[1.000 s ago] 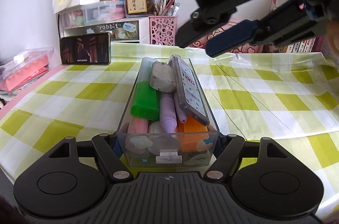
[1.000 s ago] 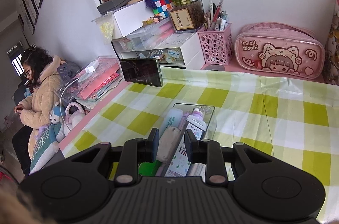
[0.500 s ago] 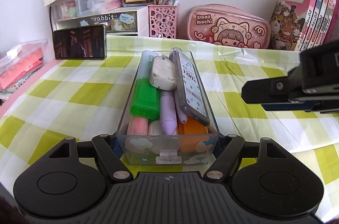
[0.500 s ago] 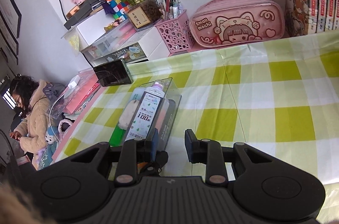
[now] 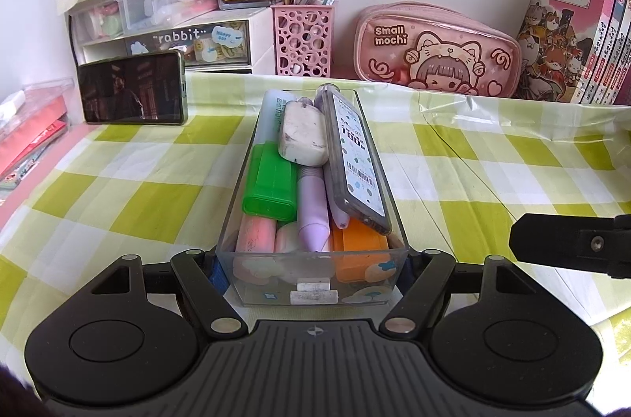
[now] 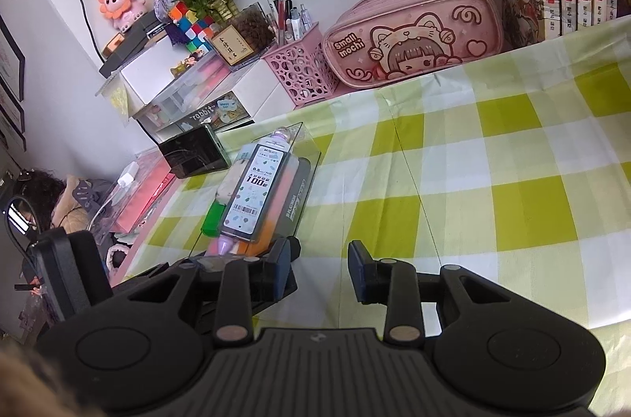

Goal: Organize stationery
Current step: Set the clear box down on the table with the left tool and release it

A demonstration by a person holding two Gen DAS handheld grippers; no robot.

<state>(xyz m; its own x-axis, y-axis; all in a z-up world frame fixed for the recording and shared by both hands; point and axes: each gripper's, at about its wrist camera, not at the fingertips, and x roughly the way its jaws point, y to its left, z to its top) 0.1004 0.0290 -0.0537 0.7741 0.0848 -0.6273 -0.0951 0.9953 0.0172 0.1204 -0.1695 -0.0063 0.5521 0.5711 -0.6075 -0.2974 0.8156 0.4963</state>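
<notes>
My left gripper (image 5: 313,265) pinches the clear tray (image 5: 388,180); I keep it level. Beside the tray, my right gripper (image 6: 321,265) hangs spread, holding nothing.

The worktop (image 5: 130,196) wears a green-and-white checked cloth. A clear plastic box of stationery (image 5: 311,283) sits between the left claw's (image 5: 311,271) fingers; a dark upright phone (image 5: 132,92) stands ahead-left, a pink cat-print pencil case (image 5: 434,48) ahead-right.

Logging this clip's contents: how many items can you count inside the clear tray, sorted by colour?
In the clear tray, held by the left tool:
Green: 1
Purple: 2
Orange: 1
Pink: 1
White or whitish: 3
Grey refill case: 1
Total: 9 visible; others may be hidden beneath.
</notes>
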